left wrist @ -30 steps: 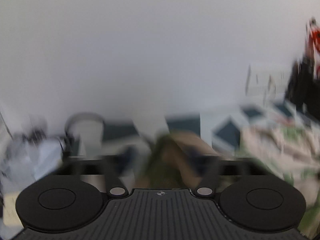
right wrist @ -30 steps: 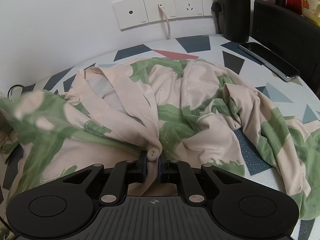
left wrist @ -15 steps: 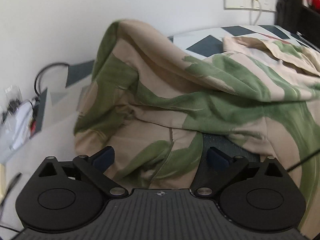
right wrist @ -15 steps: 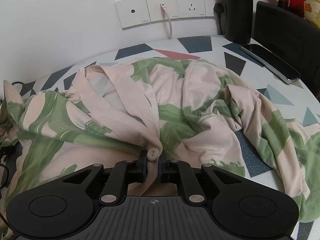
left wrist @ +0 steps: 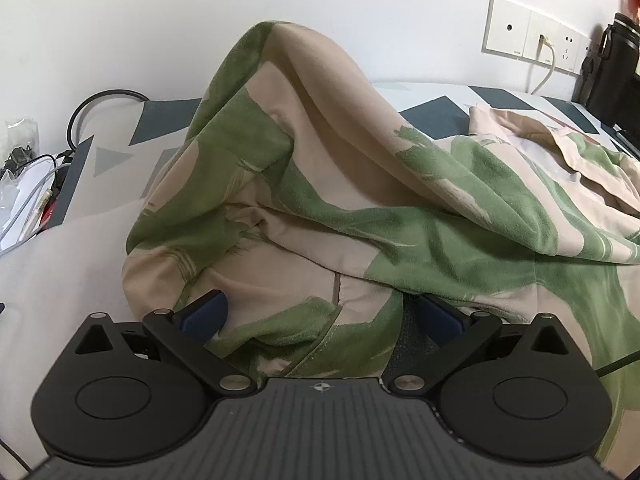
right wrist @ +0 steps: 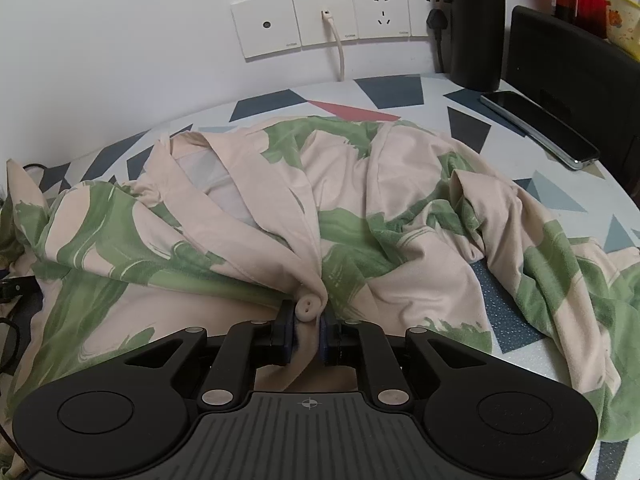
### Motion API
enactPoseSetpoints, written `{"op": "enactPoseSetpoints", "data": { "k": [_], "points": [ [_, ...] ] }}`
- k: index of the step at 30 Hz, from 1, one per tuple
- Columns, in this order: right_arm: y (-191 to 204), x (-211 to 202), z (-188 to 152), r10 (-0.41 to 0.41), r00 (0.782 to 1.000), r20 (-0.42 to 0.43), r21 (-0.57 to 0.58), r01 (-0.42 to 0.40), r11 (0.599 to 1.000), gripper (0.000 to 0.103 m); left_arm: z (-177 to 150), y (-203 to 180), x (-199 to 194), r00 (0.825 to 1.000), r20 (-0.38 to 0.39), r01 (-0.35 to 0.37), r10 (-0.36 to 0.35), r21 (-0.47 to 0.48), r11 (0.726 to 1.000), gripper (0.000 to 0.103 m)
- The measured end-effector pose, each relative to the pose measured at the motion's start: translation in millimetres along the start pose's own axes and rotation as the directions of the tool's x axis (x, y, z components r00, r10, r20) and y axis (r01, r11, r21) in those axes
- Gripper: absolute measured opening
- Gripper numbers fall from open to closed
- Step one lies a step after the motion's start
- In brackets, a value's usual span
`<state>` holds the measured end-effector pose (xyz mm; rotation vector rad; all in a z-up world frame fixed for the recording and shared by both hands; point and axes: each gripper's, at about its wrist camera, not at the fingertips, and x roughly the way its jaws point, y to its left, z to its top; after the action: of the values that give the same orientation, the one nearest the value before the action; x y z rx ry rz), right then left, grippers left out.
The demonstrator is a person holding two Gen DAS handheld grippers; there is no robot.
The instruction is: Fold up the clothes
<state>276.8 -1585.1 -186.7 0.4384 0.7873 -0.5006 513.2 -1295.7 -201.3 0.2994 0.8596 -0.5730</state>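
We are seeing no open container here; the only vessel is a black flask (right wrist: 474, 24) standing shut against the wall, right of the socket strip (right wrist: 336, 18), and its contents are hidden from us.

The shirt (right wrist: 360, 208), beige with green brush marks, is lying crumpled across the table (right wrist: 372, 94), spreading from just below the socket strip down to both grippers. Its button edge is running straight toward the right gripper (right wrist: 307, 330), and a pale button (right wrist: 307, 307) is sitting just above the gripper's tips. To the right of the shirt a phone (right wrist: 540, 130) is resting on the table, apart from the cloth, beside a dark box (right wrist: 572, 64).

In the left view the shirt (left wrist: 320, 200) is heaping up into a tall fold directly ahead of the left gripper (left wrist: 320, 314), with its lower hem lying between the two fingers. Left of the heap a black cable (left wrist: 92, 104) is looping by the wall.

We are keeping the right gripper clenched on the button edge of the shirt, the blue pads pressing the cloth from both sides. We are holding the left gripper spread wide; the cloth is lying between its fingers, and we cannot tell whether the pads are touching it.
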Motion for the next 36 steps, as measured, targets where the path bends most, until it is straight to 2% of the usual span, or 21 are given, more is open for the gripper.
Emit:
{"op": "enactPoseSetpoints", "data": {
  "k": [2, 3, 5, 6, 7, 9, 12, 14, 17, 19, 20, 21, 25, 28, 31, 34, 36],
  "points": [
    [0.0, 0.0, -0.1, 0.0, 1.0, 0.001, -0.001, 0.0, 1.0, 0.011, 4.0, -0.1, 0.7, 1.0, -0.025, 0.001, -0.001, 0.003, 1.0, 0.103],
    [-0.1, 0.0, -0.1, 0.0, 1.0, 0.001, -0.002, 0.0, 1.0, 0.011, 5.4, -0.3, 0.5, 0.999, -0.032, 0.007, -0.006, 0.005, 1.0, 0.098],
    [0.1, 0.0, -0.3, -0.002, 1.0, 0.003, -0.005, 0.002, 1.0, 0.012, 6.8, -2.3, -5.1, 1.0, -0.009, 0.027, -0.027, 0.031, 0.999, 0.067],
    [0.6, 0.0, -0.8, -0.004, 1.0, 0.004, -0.011, 0.004, 1.0, 0.012, 8.6, -3.7, -8.1, 1.0, -0.004, 0.029, -0.029, 0.044, 0.999, 0.034],
    [1.1, -0.1, -1.1, -0.006, 1.0, 0.006, -0.016, 0.006, 1.0, 0.012, 10.9, -5.0, -10.5, 1.0, -0.006, 0.025, -0.025, 0.054, 0.998, 0.016],
    [2.1, -0.1, -1.6, -0.01, 1.0, 0.008, -0.025, 0.01, 1.0, 0.012, 15.7, -1.2, -16.7, 0.998, 0.009, 0.059, -0.06, 0.026, 0.998, 0.01],
    [2.0, 0.4, -0.4, -0.009, 1.0, 0.001, -0.025, 0.009, 1.0, 0.012, 27.2, 14.4, -33.6, 0.994, 0.087, 0.074, -0.067, -0.071, 0.995, 0.008],
    [2.1, 0.7, 2.3, -0.011, 1.0, -0.013, -0.019, 0.011, 1.0, 0.012, 39.8, 35.7, -49.9, 0.986, 0.161, 0.078, -0.05, -0.17, 0.982, 0.007],
    [11.3, 1.3, 10.7, -0.024, 0.999, -0.046, -0.06, 0.022, 0.998, 0.017, 60.0, 79.9, -78.7, 0.959, 0.279, 0.035, 0.055, -0.307, 0.951, 0.007],
    [23.7, -2.0, 17.3, 0.002, 0.999, -0.038, -0.115, -0.006, 0.993, 0.031, 69.8, 115.7, -98.1, 0.932, 0.329, -0.014, 0.151, -0.385, 0.923, 0.007],
    [29.9, -4.4, 20.3, 0.024, 0.999, -0.028, -0.14, -0.027, 0.99, 0.042, 74.4, 134.2, -108.3, 0.915, 0.35, -0.036, 0.2, -0.424, 0.905, 0.007],
    [36.6, -7.8, 23.4, 0.05, 0.999, -0.012, -0.162, -0.051, 0.985, 0.049, 77.1, 151.8, -116.2, 0.899, 0.36, -0.062, 0.249, -0.457, 0.887, 0.007],
    [62.4, -18.5, 37.1, 0.148, 0.988, 0.038, -0.248, -0.134, 0.96, 0.059, 74.1, 198.6, -134.8, 0.85, 0.328, -0.205, 0.412, -0.514, 0.833, 0.006],
    [68.7, -23.5, 49.0, 0.188, 0.981, 0.058, -0.254, -0.168, 0.953, 0.064, 65.2, 226.6, -141.2, 0.821, 0.283, -0.29, 0.496, -0.541, 0.79, 0.006],
    [62.5, -24.4, 61.4, 0.219, 0.974, 0.05, -0.184, -0.206, 0.961, 0.066, 64.1, 250.2, -138.7, 0.791, 0.239, -0.382, 0.564, -0.527, 0.759, 0.006],
    [49.0, -18.5, 72.0, 0.249, 0.968, 0.035, -0.054, -0.247, 0.968, 0.07, 62.3, 272.6, -134.1, 0.765, 0.191, -0.444, 0.615, -0.536, 0.718, 0.006],
    [39.4, -7.3, 75.6, 0.228, 0.974, 0.013, 0.003, -0.228, 0.974, 0.069, 57.5, 272.6, -121.6, 0.774, 0.149, -0.475, 0.616, -0.508, 0.719, 0.007]
  ]
}}
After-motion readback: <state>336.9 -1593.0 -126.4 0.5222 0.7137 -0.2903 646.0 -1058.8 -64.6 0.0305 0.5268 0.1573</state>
